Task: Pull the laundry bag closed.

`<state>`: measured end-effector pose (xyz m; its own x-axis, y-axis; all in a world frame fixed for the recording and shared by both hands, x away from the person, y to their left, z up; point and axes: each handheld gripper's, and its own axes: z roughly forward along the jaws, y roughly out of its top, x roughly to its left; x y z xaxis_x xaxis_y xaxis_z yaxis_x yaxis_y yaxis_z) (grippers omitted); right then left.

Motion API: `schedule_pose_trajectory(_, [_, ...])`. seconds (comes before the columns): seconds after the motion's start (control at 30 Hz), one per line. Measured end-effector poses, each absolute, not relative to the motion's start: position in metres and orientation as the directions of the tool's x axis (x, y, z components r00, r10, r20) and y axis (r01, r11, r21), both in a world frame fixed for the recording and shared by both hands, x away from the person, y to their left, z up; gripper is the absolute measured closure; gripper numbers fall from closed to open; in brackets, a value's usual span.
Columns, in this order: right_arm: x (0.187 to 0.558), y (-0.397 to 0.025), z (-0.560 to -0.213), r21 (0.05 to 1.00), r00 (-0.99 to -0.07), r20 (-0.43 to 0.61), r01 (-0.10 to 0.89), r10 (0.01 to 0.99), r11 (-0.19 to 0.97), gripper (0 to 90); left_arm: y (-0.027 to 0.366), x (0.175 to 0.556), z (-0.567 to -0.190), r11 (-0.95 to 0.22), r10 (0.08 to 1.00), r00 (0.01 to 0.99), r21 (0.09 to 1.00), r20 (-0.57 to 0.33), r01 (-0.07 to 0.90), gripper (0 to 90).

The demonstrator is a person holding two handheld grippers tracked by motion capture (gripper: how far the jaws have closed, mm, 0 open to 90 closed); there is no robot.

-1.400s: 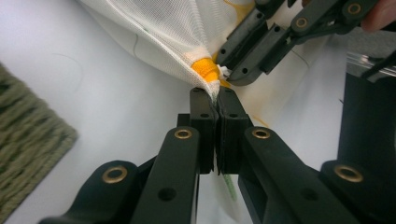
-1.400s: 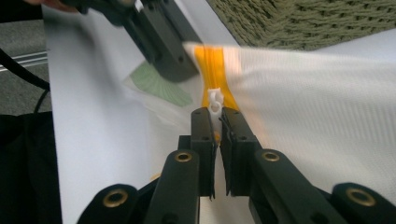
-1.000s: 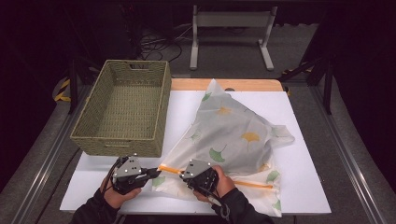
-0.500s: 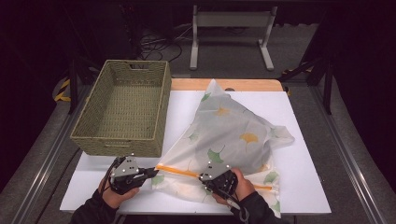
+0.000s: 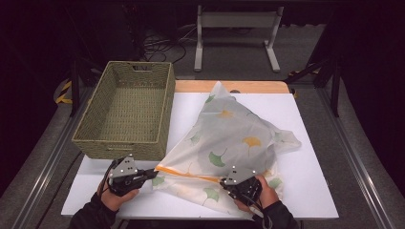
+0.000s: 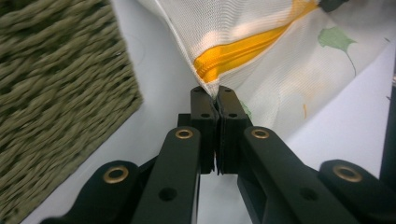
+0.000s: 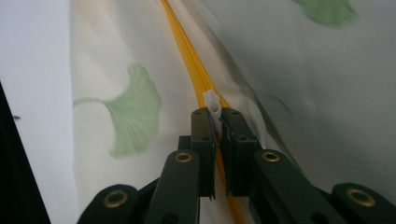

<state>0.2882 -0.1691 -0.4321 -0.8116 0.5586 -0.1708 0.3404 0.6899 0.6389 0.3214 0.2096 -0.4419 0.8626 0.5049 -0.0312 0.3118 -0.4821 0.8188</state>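
Note:
A white mesh bag (image 5: 229, 138) printed with green and yellow ginkgo leaves lies across the white board. An orange zipper (image 5: 188, 173) runs along its near edge. My left gripper (image 5: 154, 172) is shut on the bag's corner (image 6: 208, 86) at the zipper's end, by the basket. My right gripper (image 5: 228, 183) is shut on the white zipper pull (image 7: 212, 102), partway along the zipper (image 7: 196, 70). The bag's cloth (image 7: 299, 84) rises beside the right jaws.
A woven green basket (image 5: 126, 109) stands empty at the left, its wall (image 6: 51, 102) close beside my left gripper. The white board (image 5: 305, 181) covers the table, with a wooden strip behind it. A metal stand (image 5: 234, 28) is on the floor beyond.
My right gripper has slid to the right along the zipper with the pull in it. The left gripper has stayed in place on the corner, and the zipper is stretched longer between them.

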Motion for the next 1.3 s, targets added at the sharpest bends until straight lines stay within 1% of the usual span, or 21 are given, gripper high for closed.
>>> schedule_pose_trajectory(0.23, [0.278,-0.185,-0.428,0.655,-0.794,-0.159,0.359,0.586,0.665,84.6,0.224,0.322,-0.44,-0.463,0.536,0.843,0.824,-0.034,0.327,87.5])
schedule_pose_trajectory(0.9, [0.26,-0.211,-0.431,0.635,-0.79,-0.151,0.384,0.595,0.671,84.6,0.258,0.315,-0.439,-0.42,0.61,0.791,0.833,-0.034,0.36,87.7])
schedule_pose_trajectory(1.0, [0.257,-0.214,-0.432,0.633,-0.787,-0.151,0.387,0.598,0.67,84.6,0.265,0.314,-0.438,-0.4,0.637,0.77,0.835,-0.043,0.378,87.8])
schedule_pose_trajectory(1.2, [0.256,-0.22,-0.432,0.632,-0.786,-0.145,0.394,0.601,0.667,84.6,0.275,0.308,-0.436,-0.373,0.681,0.732,0.844,-0.033,0.386,87.8])
schedule_pose_trajectory(1.3, [0.256,-0.22,-0.433,0.62,-0.78,-0.17,0.39,0.602,0.681,84.7,0.281,0.306,-0.436,-0.358,0.705,0.709,0.847,-0.031,0.393,87.9])
